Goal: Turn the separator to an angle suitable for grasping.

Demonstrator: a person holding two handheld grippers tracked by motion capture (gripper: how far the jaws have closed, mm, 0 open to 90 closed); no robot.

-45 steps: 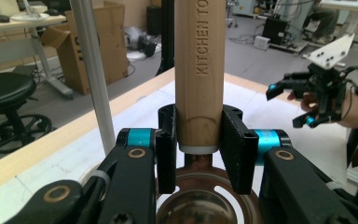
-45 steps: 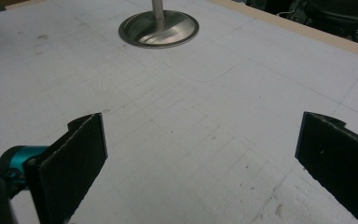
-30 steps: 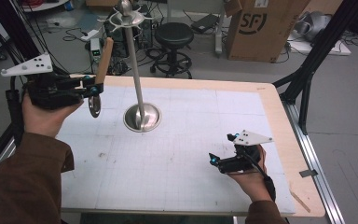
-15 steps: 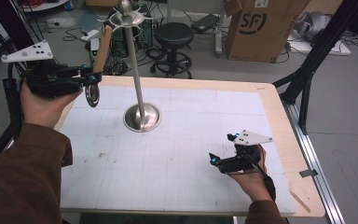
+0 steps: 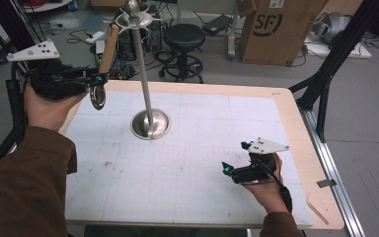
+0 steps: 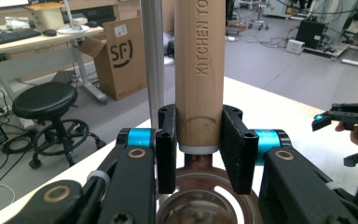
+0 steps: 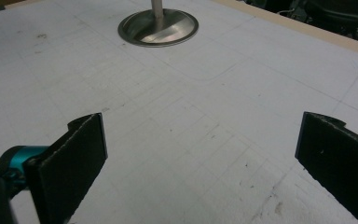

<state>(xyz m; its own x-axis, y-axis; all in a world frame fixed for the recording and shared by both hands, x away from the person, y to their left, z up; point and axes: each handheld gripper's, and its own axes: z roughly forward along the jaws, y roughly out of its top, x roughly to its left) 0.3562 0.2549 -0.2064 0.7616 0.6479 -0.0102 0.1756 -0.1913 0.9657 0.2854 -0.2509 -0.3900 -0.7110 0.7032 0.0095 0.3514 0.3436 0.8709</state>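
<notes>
The left gripper [image 5: 97, 79] has its jaws pinched on the lower end of a wooden-handled utensil [image 5: 106, 52], and since a second ago it has carried the utensil up and closer to the top of the metal stand [image 5: 144, 74]. The handle's long axis points up, leaning toward the stand's hooked crown, with the round metal head hanging below the jaws. The left hand [image 5: 49, 101] is raised left of the stand. The right gripper [image 5: 234, 170], jaws spread wide and empty, rests low on the table [image 5: 187, 163], well right of the stand.
</notes>
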